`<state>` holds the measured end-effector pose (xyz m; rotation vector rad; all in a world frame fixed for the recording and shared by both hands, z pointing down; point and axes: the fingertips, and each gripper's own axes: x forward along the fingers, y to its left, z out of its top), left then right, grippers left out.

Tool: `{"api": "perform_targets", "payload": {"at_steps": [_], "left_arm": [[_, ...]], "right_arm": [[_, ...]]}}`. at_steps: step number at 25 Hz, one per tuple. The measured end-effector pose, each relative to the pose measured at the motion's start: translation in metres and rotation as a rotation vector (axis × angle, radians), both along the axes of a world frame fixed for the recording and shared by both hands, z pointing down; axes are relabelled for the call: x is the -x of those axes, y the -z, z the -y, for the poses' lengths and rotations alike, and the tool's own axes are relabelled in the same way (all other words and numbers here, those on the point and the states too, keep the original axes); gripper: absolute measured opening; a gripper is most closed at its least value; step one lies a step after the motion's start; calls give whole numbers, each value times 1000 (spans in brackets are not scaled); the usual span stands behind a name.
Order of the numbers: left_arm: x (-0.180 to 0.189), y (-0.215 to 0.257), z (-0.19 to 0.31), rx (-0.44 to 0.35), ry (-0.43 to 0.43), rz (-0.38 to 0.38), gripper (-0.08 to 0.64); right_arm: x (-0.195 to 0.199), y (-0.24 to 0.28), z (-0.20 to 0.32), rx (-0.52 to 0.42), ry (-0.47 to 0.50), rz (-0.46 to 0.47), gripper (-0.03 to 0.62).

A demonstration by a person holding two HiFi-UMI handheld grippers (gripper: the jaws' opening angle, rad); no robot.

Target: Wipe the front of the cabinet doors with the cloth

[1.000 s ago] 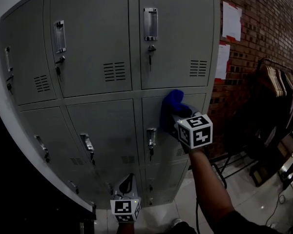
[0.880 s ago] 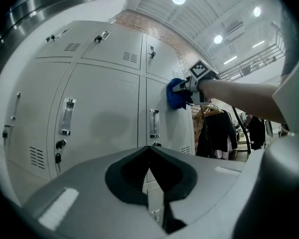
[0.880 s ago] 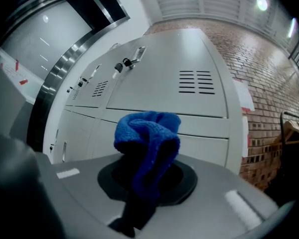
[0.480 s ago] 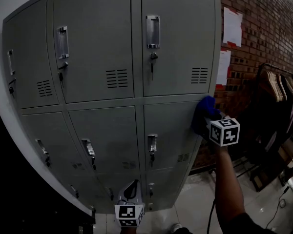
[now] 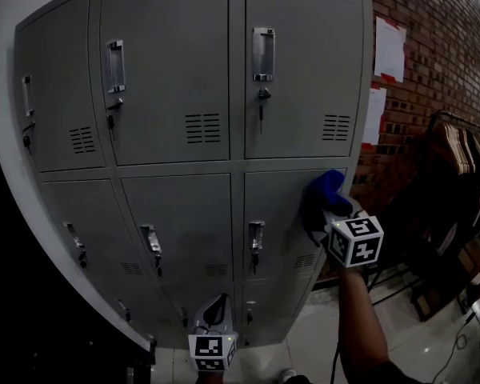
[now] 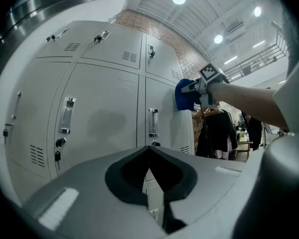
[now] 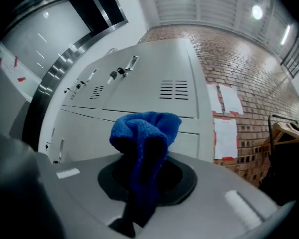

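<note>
Head view: we look at a grey metal locker cabinet (image 5: 184,94) with rows of doors, each with a handle, a keyhole and vent slots. Our right gripper (image 5: 326,214) holds a bunched blue cloth (image 5: 323,192) against the middle-row door (image 5: 280,206) at the cabinet's right end, near that door's upper right corner. In the right gripper view, the two jaws are clamped on the cloth, which bulges out above them. Our left gripper (image 5: 214,310) hangs low in front of the bottom doors. In the left gripper view, its jaws are pressed together with nothing between them. Right of the cabinet is a brick wall (image 5: 440,46) with paper sheets (image 5: 390,50) pinned to it. Near it is a clothes rack (image 5: 456,150) with dark garments.
</note>
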<state>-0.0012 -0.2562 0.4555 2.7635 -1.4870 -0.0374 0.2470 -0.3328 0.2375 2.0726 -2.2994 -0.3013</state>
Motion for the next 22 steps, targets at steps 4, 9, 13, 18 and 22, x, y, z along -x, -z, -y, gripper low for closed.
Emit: {"api": "perform_targets", "payload": {"at_steps": [4, 9, 13, 18, 22], "left_arm": [[3, 0, 1, -2, 13, 1, 14], [11, 1, 0, 1, 34, -3, 14], [20, 2, 1, 2, 54, -10, 14], [24, 0, 3, 10, 62, -9, 14], [21, 0, 3, 10, 53, -8, 14]], "right_arm": [[62, -12, 8, 7, 104, 8, 57], [115, -19, 22, 40, 195, 17, 57], [142, -29, 38, 85, 237, -12, 57], [142, -37, 48, 106, 239, -10, 55], [140, -36, 47, 101, 239, -6, 57]]}}
